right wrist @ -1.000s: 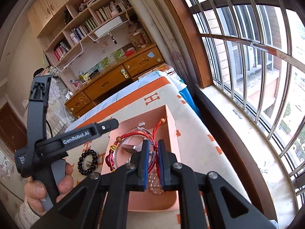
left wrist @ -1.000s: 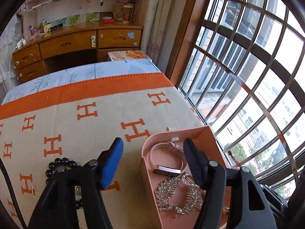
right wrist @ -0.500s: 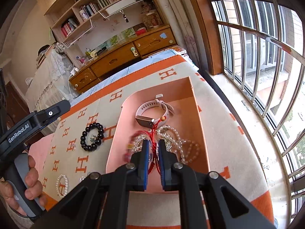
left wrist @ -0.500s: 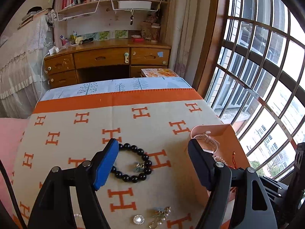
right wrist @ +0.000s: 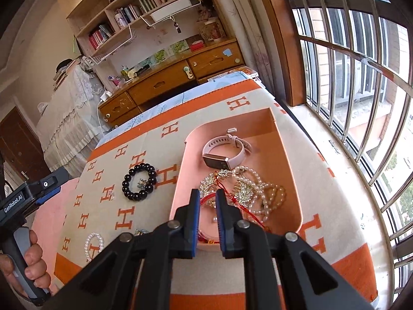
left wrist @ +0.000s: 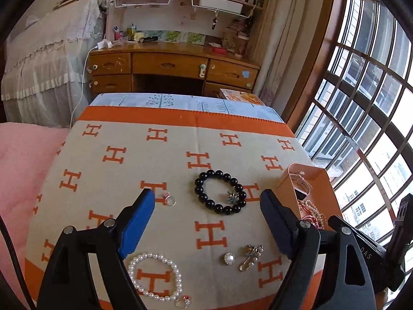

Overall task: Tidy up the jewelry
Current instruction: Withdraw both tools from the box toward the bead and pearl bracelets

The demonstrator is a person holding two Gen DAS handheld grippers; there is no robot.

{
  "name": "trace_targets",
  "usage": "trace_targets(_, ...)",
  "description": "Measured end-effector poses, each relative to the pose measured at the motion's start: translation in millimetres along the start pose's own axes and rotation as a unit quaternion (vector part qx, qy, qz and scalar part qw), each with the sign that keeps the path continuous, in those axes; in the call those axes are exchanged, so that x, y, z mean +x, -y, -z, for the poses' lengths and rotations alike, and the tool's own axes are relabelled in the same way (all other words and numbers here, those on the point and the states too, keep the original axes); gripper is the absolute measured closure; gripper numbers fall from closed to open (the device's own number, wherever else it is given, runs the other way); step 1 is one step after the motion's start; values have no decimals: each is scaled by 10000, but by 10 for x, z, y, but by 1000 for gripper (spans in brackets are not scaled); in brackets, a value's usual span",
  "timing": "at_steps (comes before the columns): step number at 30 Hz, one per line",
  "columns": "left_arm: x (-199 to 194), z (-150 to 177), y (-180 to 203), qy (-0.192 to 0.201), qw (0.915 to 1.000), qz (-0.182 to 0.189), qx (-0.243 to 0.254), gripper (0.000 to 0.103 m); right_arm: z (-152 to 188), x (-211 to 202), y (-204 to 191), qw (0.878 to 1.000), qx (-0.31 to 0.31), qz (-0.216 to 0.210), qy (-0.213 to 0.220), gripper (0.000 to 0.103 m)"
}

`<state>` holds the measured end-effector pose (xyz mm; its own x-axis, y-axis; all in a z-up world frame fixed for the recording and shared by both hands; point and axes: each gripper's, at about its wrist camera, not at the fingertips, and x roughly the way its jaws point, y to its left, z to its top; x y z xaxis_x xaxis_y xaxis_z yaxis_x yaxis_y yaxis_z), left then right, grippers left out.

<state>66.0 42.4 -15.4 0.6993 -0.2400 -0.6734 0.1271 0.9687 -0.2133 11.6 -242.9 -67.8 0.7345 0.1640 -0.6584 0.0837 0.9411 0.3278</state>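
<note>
On the H-patterned blanket (left wrist: 160, 170), the black bead bracelet (left wrist: 219, 192) lies just beyond the left gripper (left wrist: 209, 206), whose empty jaws are opening; the right gripper (right wrist: 207, 204), nearly together, hangs over the pink tray (right wrist: 258, 129).

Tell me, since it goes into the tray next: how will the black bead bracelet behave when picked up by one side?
The black bead bracelet is a ring of separate round beads, so it will probably droop into a hanging loop. The beads look glossy, so the tongs might slip off one. Its small silver charm would likely swing.
</note>
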Motion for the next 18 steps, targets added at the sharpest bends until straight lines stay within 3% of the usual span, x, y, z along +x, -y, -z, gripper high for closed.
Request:
trace_targets(6,-194,82,-190,22,9998,-192,-62,15,58,-66,-195,9998,-187,-101,34,91)
trace_targets(18,-293,329,-613,-187,9975,-676,-124,15,77,-147,-555,9975,-672,-196,33,90)
